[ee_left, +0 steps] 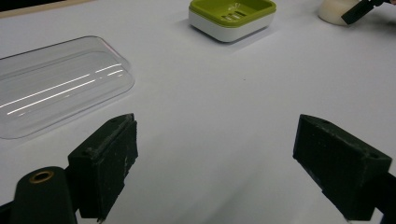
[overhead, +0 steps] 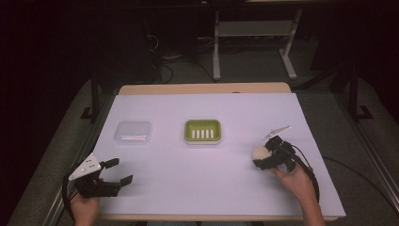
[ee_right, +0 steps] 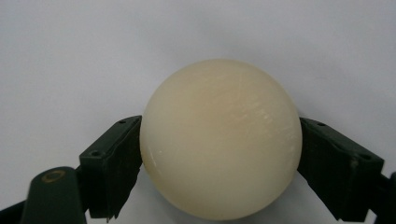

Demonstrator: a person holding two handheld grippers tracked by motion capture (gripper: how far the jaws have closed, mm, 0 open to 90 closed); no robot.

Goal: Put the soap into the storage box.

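Note:
A round cream soap bar (overhead: 259, 152) (ee_right: 219, 135) rests on the white sheet at the right, and my right gripper (overhead: 264, 156) (ee_right: 219, 156) is shut on it, one black jaw pressed to each side. The soap also shows far off in the left gripper view (ee_left: 334, 10). A green slotted soap dish (overhead: 203, 122) (ee_left: 231, 14) with a white base sits empty at the table's middle. Left of it lies a clear plastic lid (overhead: 133, 132) (ee_left: 56, 79). Near the front left edge my left gripper (overhead: 121, 171) (ee_left: 215, 158) stands open with nothing between its jaws.
A white sheet (overhead: 202, 165) covers the wooden table. Dark floor, cables and a metal stand's legs (overhead: 216, 56) lie beyond the far edge. The person's hands enter from the bottom corners.

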